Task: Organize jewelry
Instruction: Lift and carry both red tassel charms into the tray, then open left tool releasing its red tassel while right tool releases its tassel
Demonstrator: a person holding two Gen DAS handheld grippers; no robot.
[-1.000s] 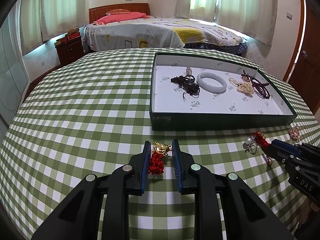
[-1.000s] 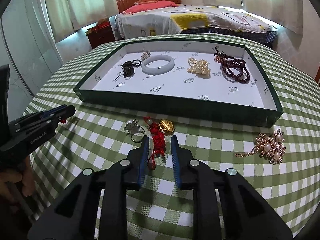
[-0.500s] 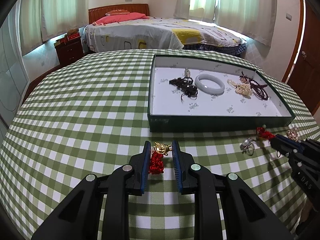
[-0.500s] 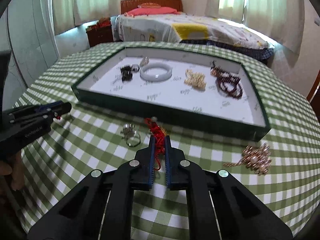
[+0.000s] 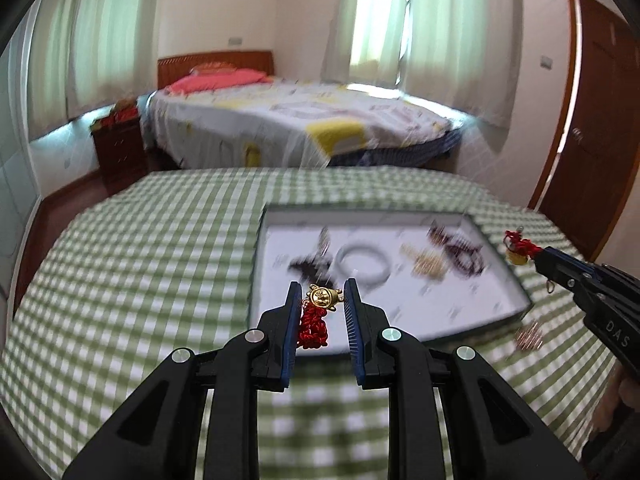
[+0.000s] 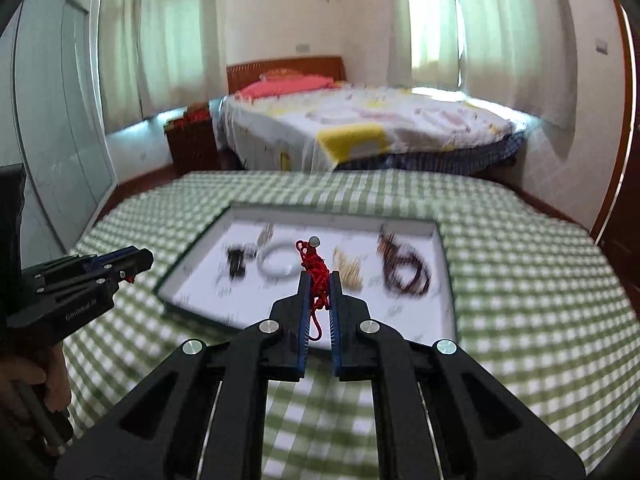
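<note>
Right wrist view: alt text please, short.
The right gripper is shut on a red knotted cord bracelet, lifted above a green-checked tablecloth. Beyond lies a blurred green-walled white tray of jewelry; the left gripper enters at left.

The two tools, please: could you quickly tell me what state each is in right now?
Left tool: shut on the red knotted cord with gold charm.
Right tool: shut on the red knotted cord with pearl bead.

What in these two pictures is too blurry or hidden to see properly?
- Jewelry in the tray: smeared by motion blur in both views.
- Pink-gold piece on the cloth, left view: blur only.
- Right gripper cord's gold charm: unseen in the right view.
- Left gripper charm is sharp.
</note>
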